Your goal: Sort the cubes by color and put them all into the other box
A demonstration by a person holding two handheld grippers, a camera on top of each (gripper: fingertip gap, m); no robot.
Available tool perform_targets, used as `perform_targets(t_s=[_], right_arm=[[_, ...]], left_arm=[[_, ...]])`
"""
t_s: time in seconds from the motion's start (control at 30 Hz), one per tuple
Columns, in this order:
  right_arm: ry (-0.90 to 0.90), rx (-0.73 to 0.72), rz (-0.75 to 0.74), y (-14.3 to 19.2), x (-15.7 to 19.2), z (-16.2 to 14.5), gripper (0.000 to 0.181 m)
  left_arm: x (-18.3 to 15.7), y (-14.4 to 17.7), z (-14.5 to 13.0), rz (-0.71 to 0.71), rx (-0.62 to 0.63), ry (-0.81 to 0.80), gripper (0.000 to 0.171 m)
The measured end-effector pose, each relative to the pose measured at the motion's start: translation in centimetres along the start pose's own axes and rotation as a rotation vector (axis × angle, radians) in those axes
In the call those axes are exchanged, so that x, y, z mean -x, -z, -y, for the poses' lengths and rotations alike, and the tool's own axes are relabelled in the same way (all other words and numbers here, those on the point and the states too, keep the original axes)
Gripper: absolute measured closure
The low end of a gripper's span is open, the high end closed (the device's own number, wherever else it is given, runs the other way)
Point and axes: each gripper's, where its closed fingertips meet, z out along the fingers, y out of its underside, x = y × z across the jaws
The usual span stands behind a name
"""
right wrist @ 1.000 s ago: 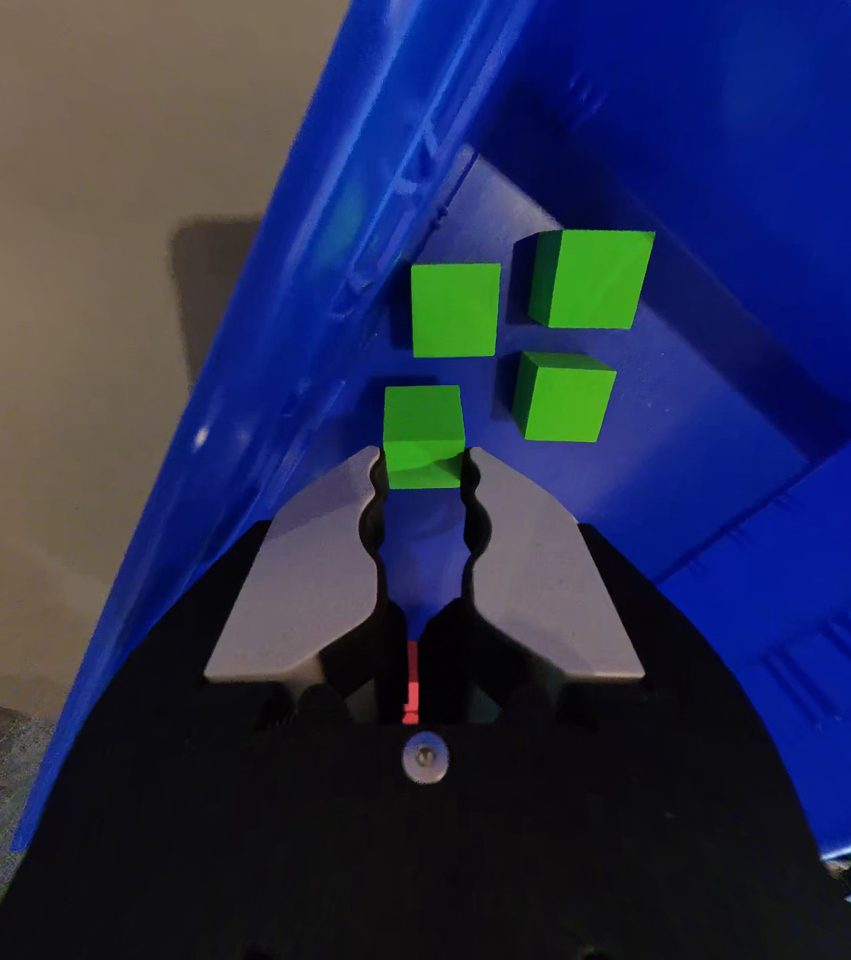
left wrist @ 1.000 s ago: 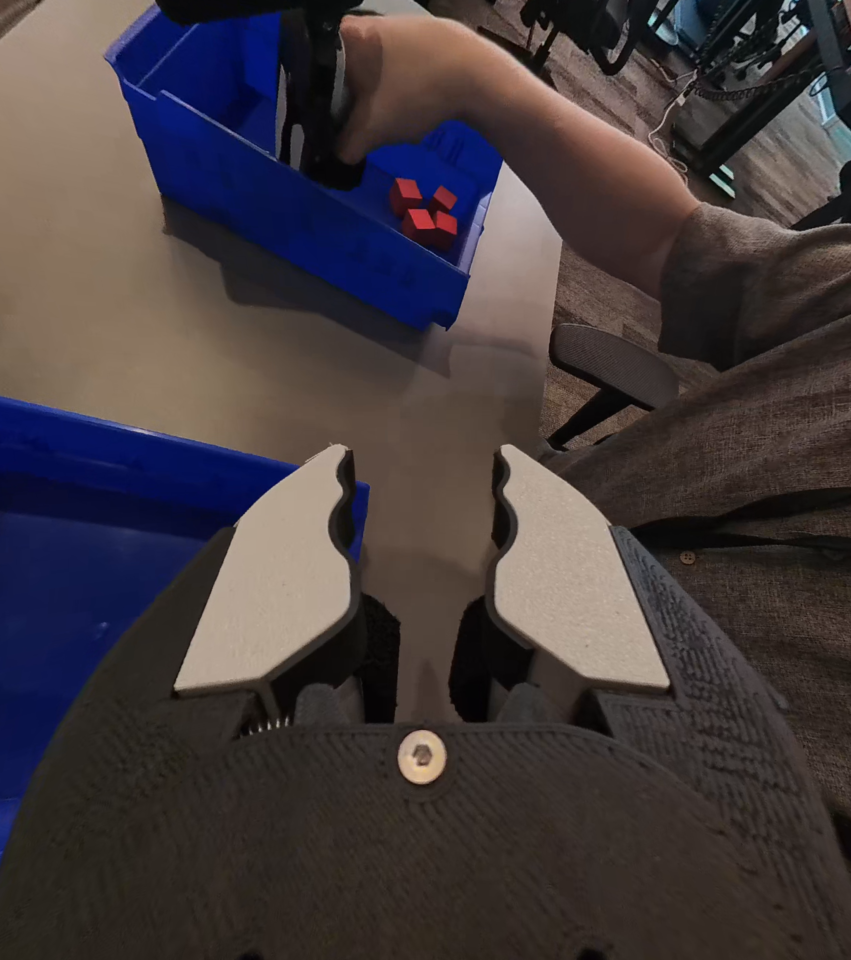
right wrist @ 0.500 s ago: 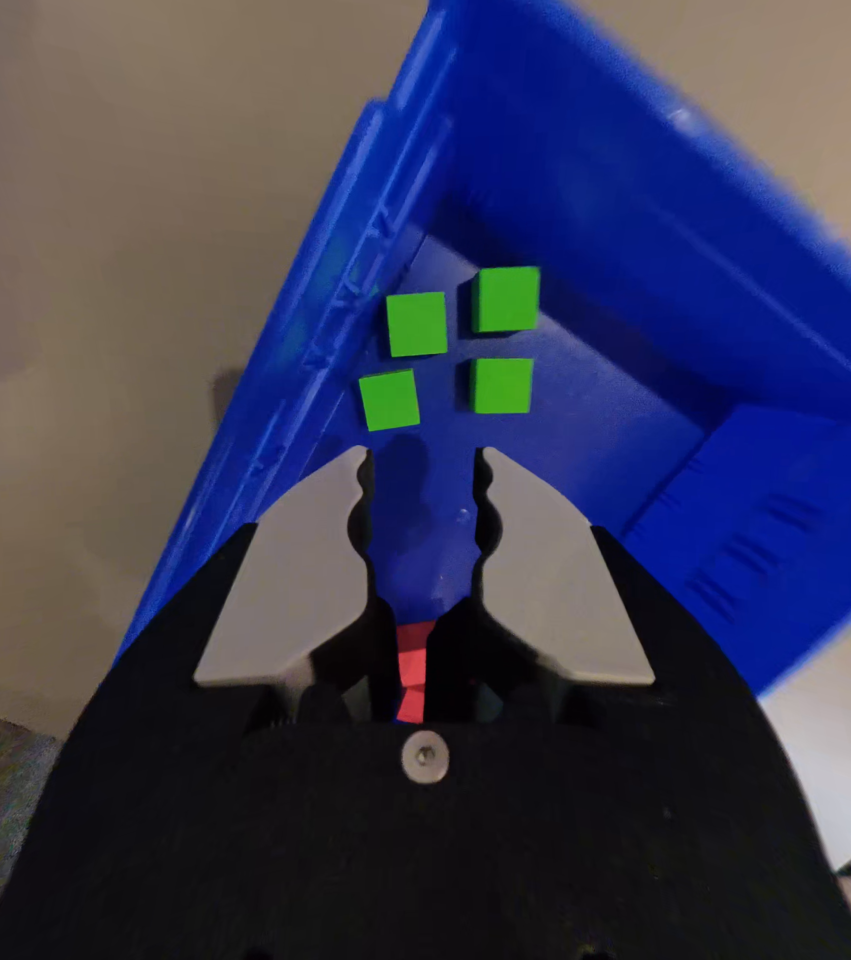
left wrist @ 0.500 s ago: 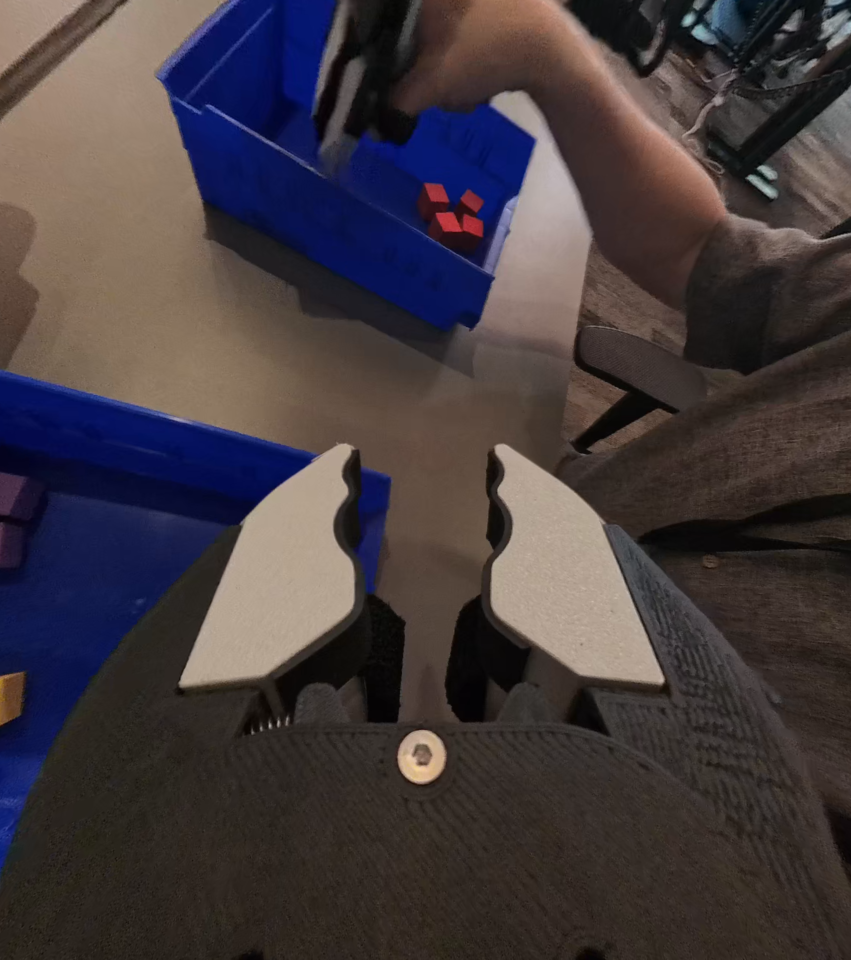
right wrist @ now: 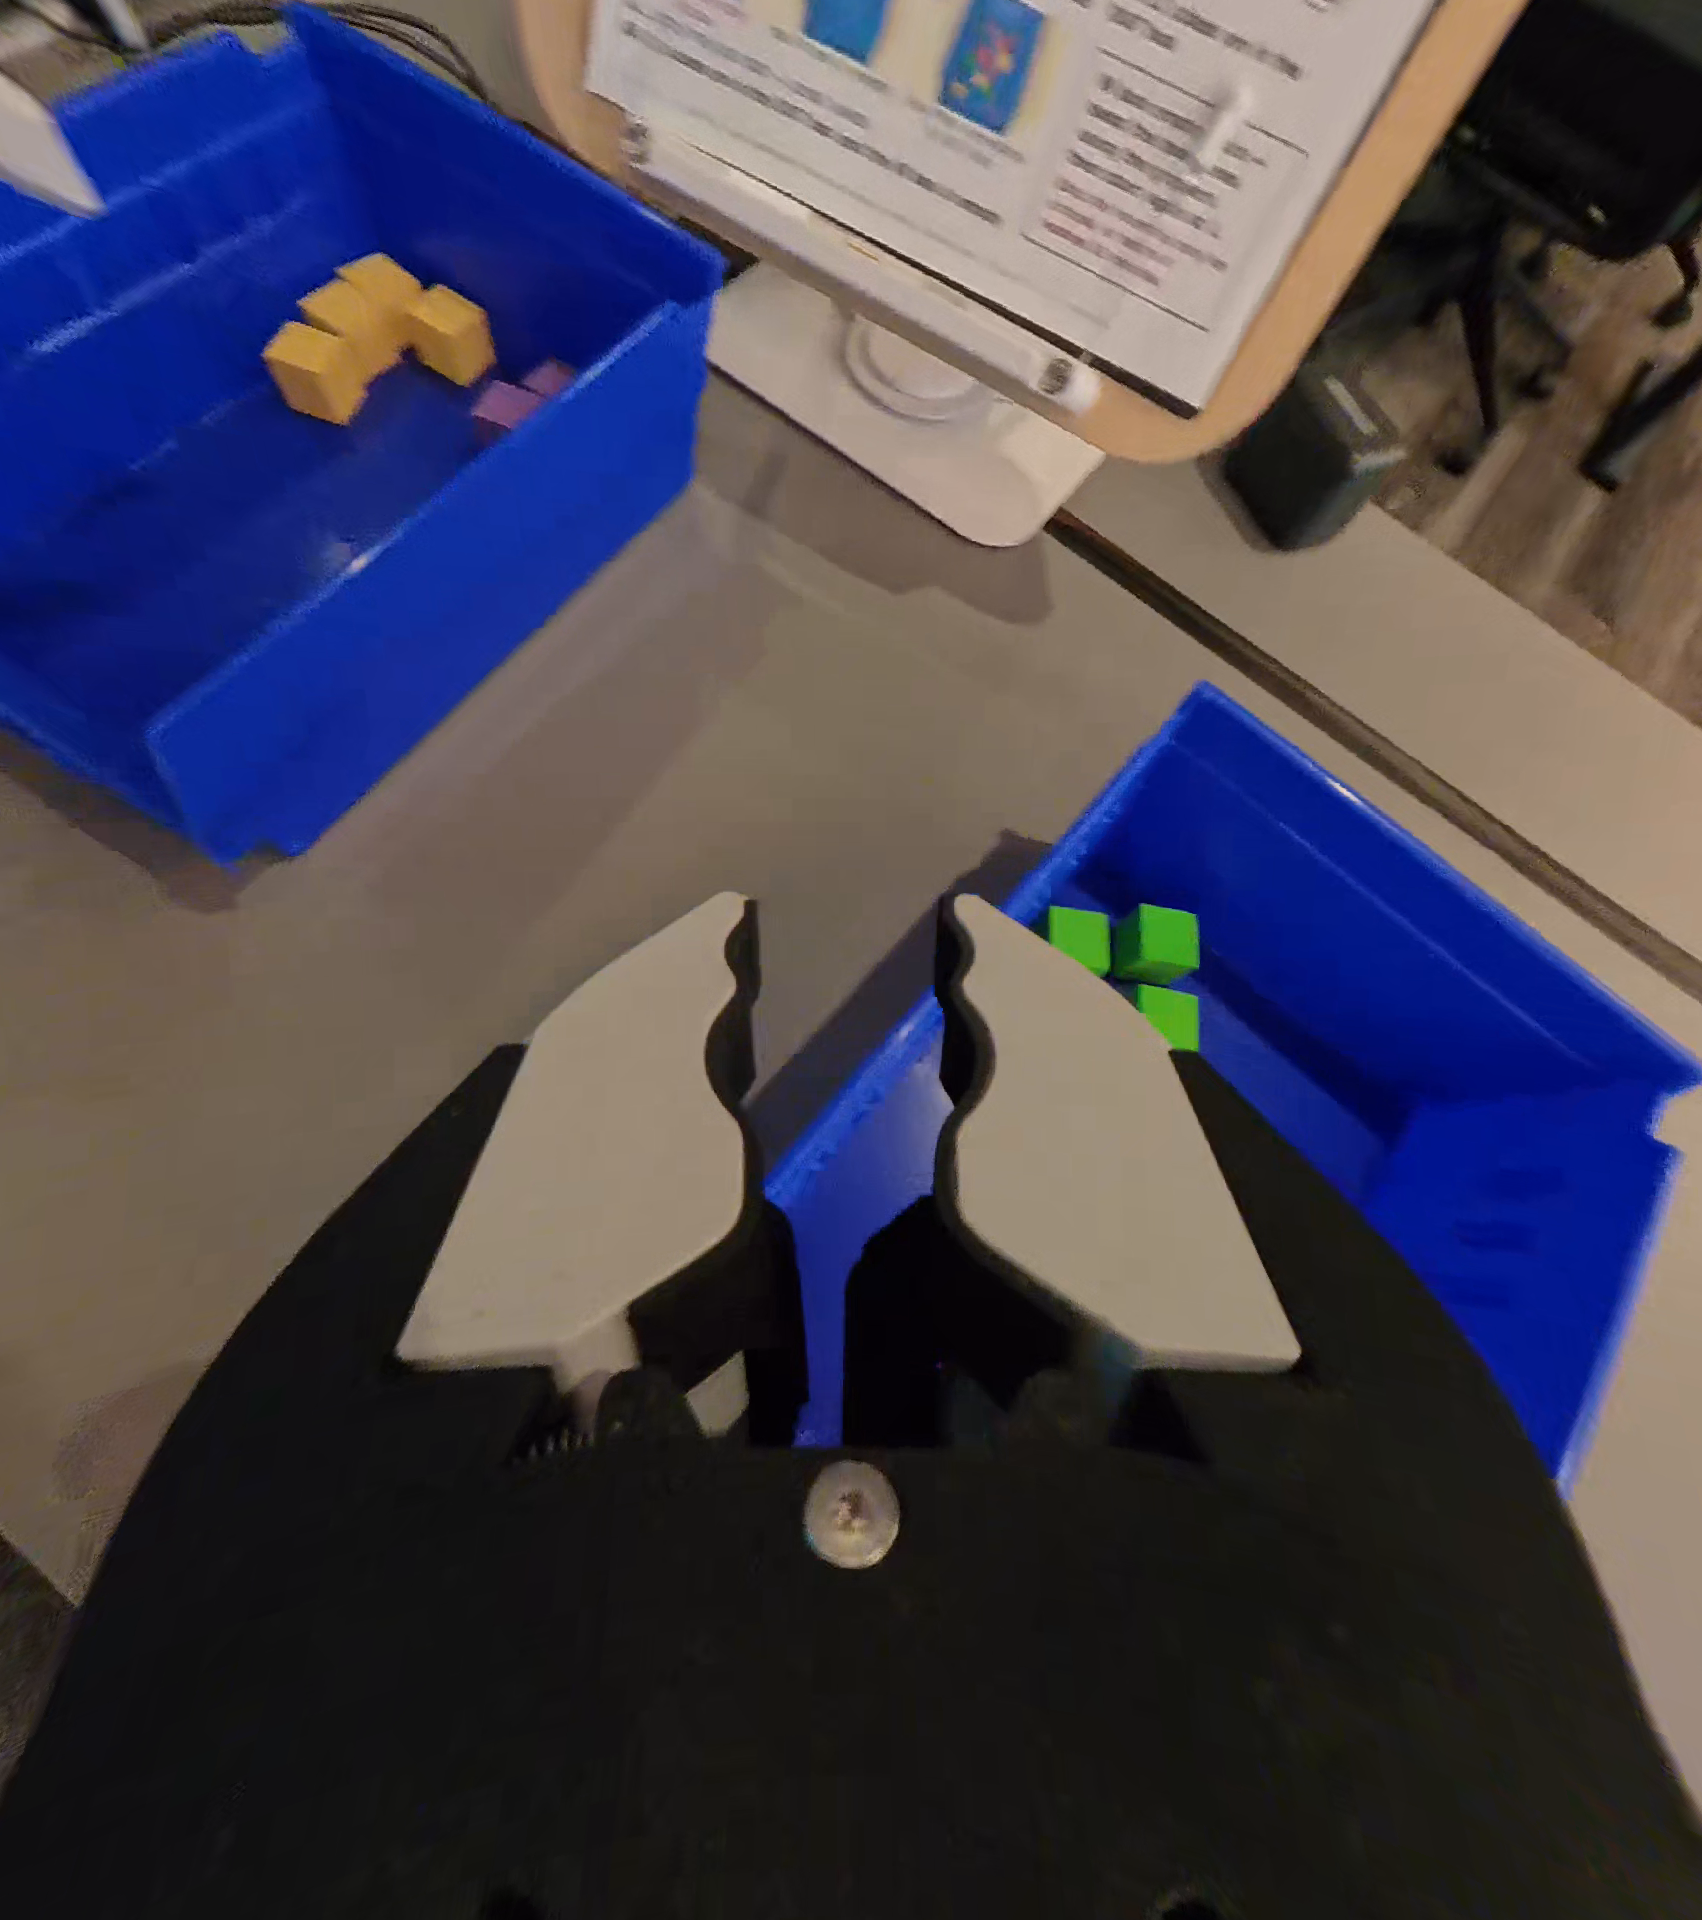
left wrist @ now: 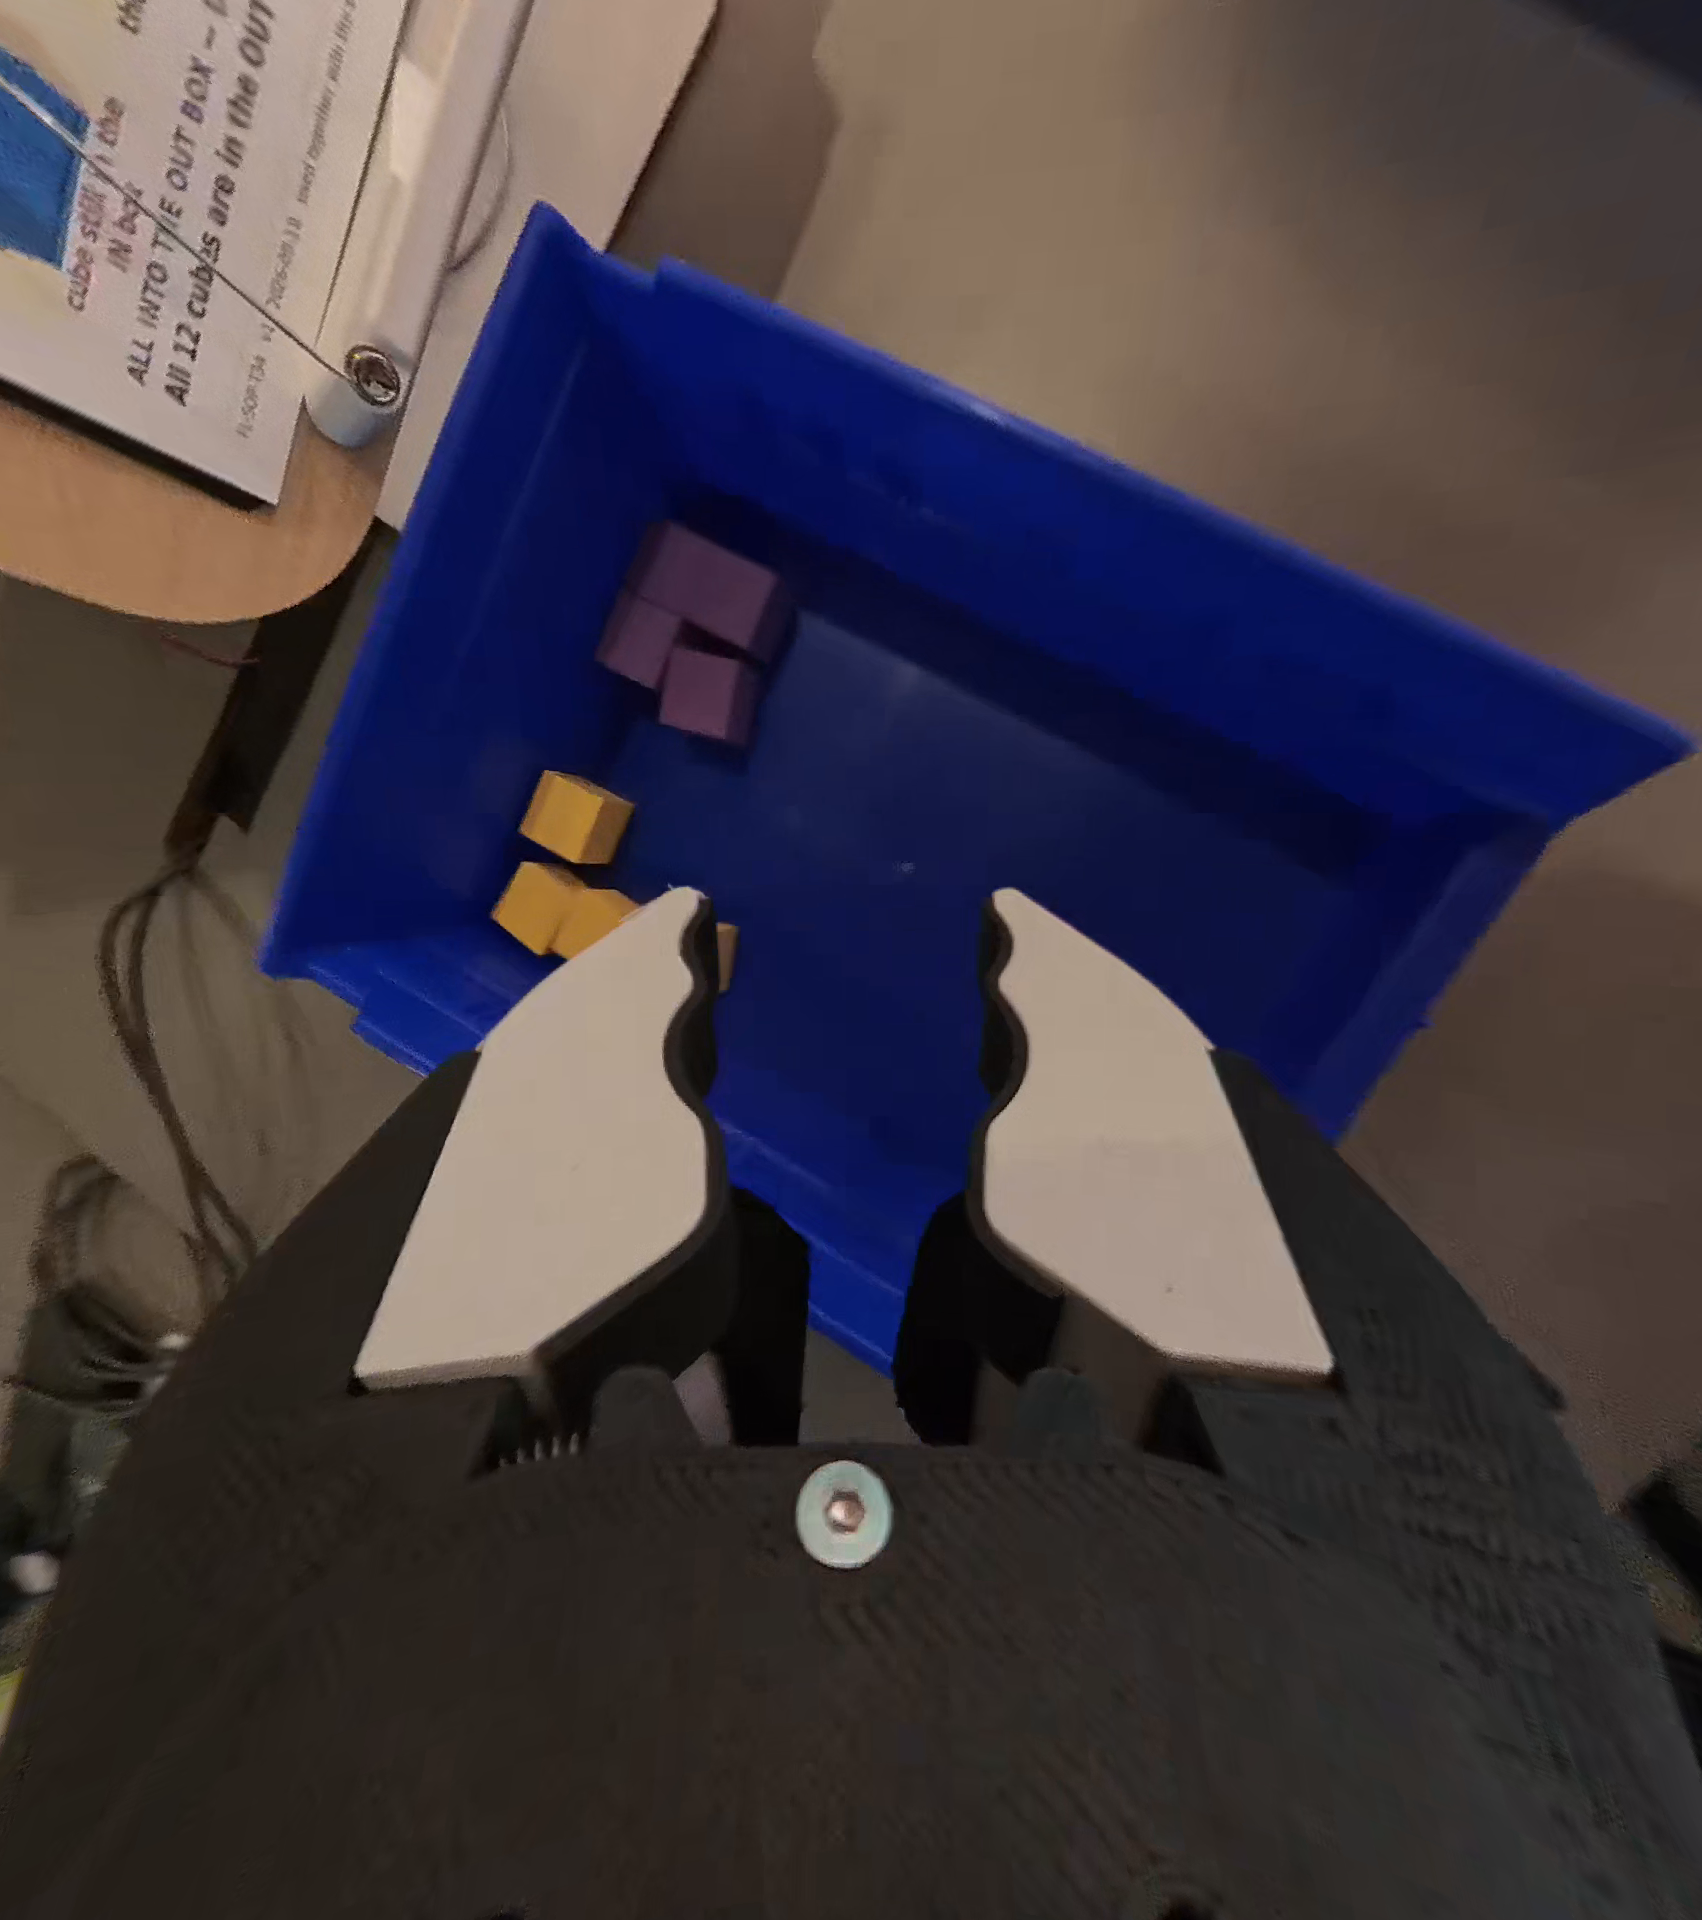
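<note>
Both grippers are spread and holding nothing: left gripper [left wrist: 839, 935] hanging over yellow blocks [left wrist: 572, 868], right gripper [right wrist: 845, 935] beside green blocks [right wrist: 1138, 961], which look small, light, hard; pinch their flat sides

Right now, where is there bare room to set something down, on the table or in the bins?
The grey table lies bare between the large blue bin and the small blue bin. Most of the large bin's floor is free; its one end is crowded with yellow cubes and purple cubes. Green cubes fill the small bin's far corner.

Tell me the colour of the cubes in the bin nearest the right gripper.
Bright green cubes, in the blue bin; clearest in the right wrist view.
</note>
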Motion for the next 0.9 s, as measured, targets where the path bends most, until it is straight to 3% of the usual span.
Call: perform_targets(t_s=[0.13,0.3,0.5,0.67,0.9], right_arm=[[0.01,-0.036,0.035,-0.1,1.6,-0.5,0.15],[0.019,-0.042,0.046,-0.2,1.8,-0.5,0.15],[0.028,-0.069,0.025,0.4,1.4,-0.1,0.151],[0.041,-0.103,0.009,1.3,0.8,0.4,0.151],[0.075,-0.123,0.0,1.9,0.9,0.7,0.151]], left_arm=[[1.2,-3.6,-2.0,0.063,0.153,-0.197,0.118],[2.1,-7.8,-1.3,0.057,0.203,-0.311,0.118],[3.7,-12.1,-1.0,-0.008,0.286,-0.237,0.12],[3.9,-13.8,-1.5,-0.048,0.355,-0.131,0.12],[4.8,-15.7,-1.9,-0.031,0.381,-0.099,0.122]])
